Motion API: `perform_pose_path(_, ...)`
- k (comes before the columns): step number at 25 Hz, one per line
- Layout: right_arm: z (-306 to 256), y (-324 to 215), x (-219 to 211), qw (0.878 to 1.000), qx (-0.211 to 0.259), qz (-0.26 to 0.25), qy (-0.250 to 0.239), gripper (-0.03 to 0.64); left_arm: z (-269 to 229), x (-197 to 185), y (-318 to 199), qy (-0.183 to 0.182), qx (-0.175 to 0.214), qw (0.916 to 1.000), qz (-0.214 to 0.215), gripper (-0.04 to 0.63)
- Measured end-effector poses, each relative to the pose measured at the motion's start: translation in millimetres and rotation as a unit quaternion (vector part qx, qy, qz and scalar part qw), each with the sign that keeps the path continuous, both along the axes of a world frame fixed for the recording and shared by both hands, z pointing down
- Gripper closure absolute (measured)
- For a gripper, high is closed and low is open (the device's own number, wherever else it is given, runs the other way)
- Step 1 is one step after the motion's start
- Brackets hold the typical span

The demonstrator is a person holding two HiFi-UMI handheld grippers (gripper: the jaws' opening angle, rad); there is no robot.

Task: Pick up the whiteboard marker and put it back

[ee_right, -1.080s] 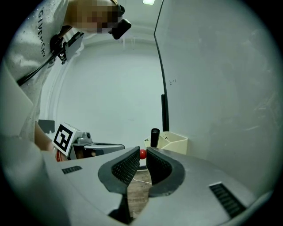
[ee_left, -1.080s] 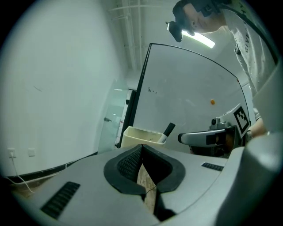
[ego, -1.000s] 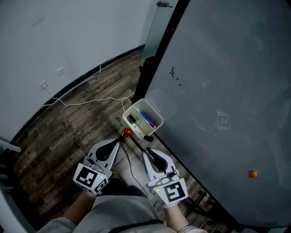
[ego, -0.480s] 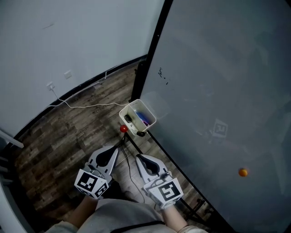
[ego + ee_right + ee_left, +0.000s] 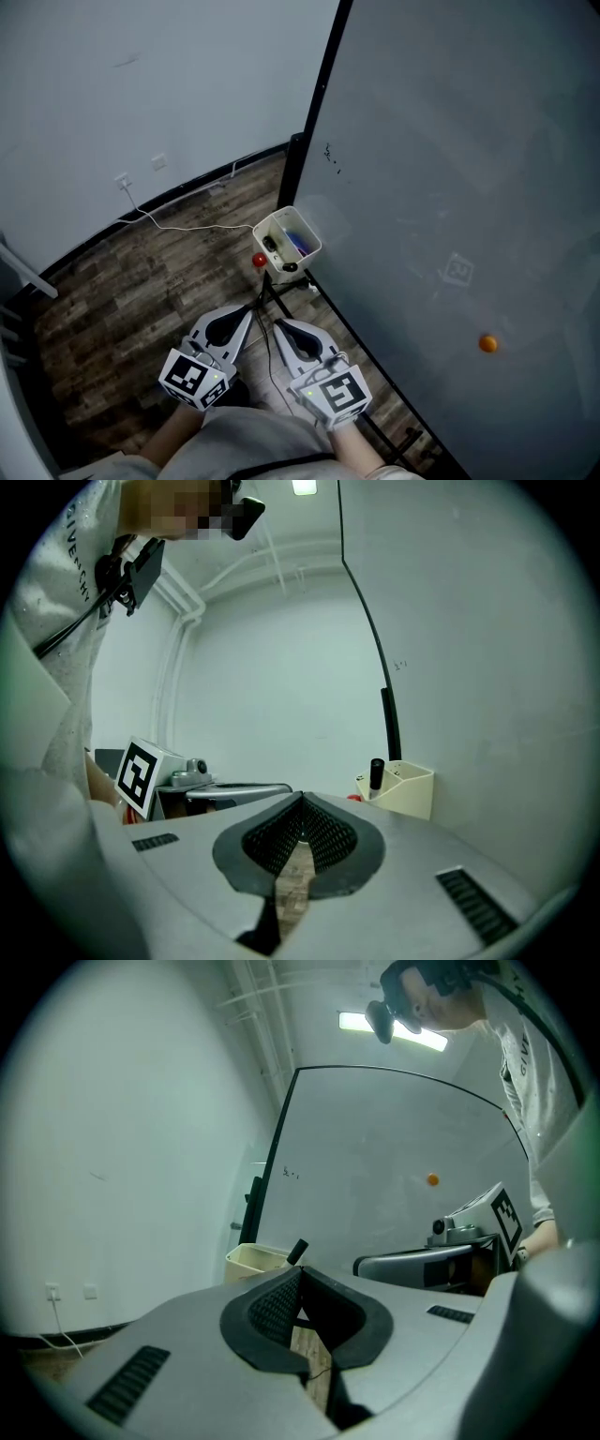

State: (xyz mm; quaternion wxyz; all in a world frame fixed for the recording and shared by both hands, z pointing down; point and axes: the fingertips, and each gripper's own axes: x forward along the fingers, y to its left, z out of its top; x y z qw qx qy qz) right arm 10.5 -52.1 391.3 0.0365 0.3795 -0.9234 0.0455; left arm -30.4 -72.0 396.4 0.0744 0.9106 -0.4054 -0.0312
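Room for movement lies over the dark wood-plank floor (image 5: 141,281). In the head view it is open from 7 to 11 o'clock of the two grippers and bounded there by the pale wall (image 5: 141,84) with its black skirting. From 12 round to 5 o'clock the large grey whiteboard (image 5: 450,187) in a black frame closes that side. Its lower edge passes just beside the right gripper (image 5: 302,801).

A cream plastic holder (image 5: 410,792), set against the board's frame, sits at 12 o'clock of both grippers, near their tips but apart from them. The black whiteboard marker (image 5: 376,772) stands in it, its upper end above the rim. Blue and purple items (image 5: 300,244) lie beside it in the holder, too small to identify.

On the right gripper the jaws have just been closing and now meet, with nothing between them. On the left gripper (image 5: 299,1273) the jaws are together, likewise on nothing. The two grippers lie side by side, apart.

A small red round object (image 5: 260,261) sits just beside the holder at its 8 o'clock. Black metal struts (image 5: 279,292) cross between the holder and the gripper tips. A white cable (image 5: 187,217) runs over the floor at 10 o'clock to a wall socket (image 5: 122,180). An orange round magnet (image 5: 487,343) clings to the board at 3 o'clock.
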Motion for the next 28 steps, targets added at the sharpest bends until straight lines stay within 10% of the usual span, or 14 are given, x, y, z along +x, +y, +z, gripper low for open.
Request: perform_pose_path(28,-9.7,99.1,17.4,0.999,-0.020,-0.004,-0.042,0.598,-5.8,14.8,113.8,-0.022,0.005,0.9997,-0.006,0.580)
